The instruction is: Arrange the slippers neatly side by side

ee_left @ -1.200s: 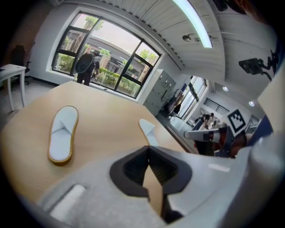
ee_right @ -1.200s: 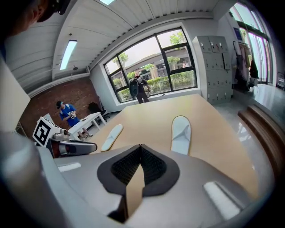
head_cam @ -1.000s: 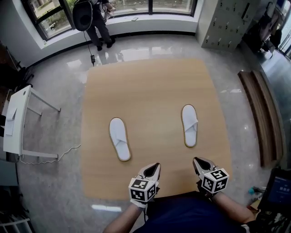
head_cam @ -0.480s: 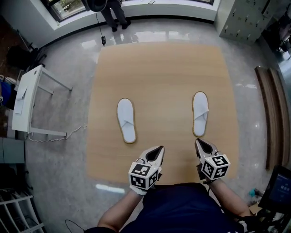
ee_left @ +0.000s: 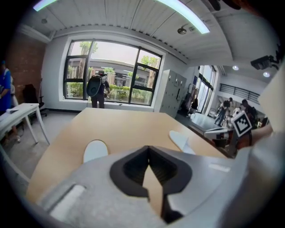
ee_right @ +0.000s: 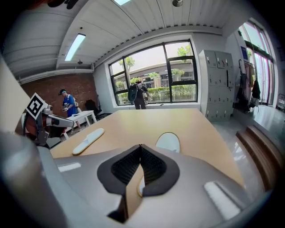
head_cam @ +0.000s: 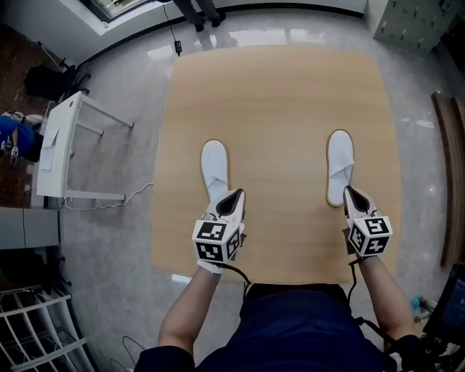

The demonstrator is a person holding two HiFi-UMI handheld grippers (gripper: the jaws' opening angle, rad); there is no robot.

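Two white slippers lie apart on a light wooden floor board, toes pointing away from me. The left slipper has its heel end partly covered by my left gripper, whose jaws are shut and empty, just right of that heel. The right slipper lies just ahead of my right gripper, also shut and empty, at its heel. Each gripper view also shows the other slipper: the right slipper and the left slipper.
A white table and a floor cable sit left of the board. There is a wooden bench at right, grey lockers at the far right, and a wire rack at lower left. A person stands by the window.
Both grippers have moved forward from the board's near edge to the slippers' heels. My view has shifted forward with them. The slippers have not moved.
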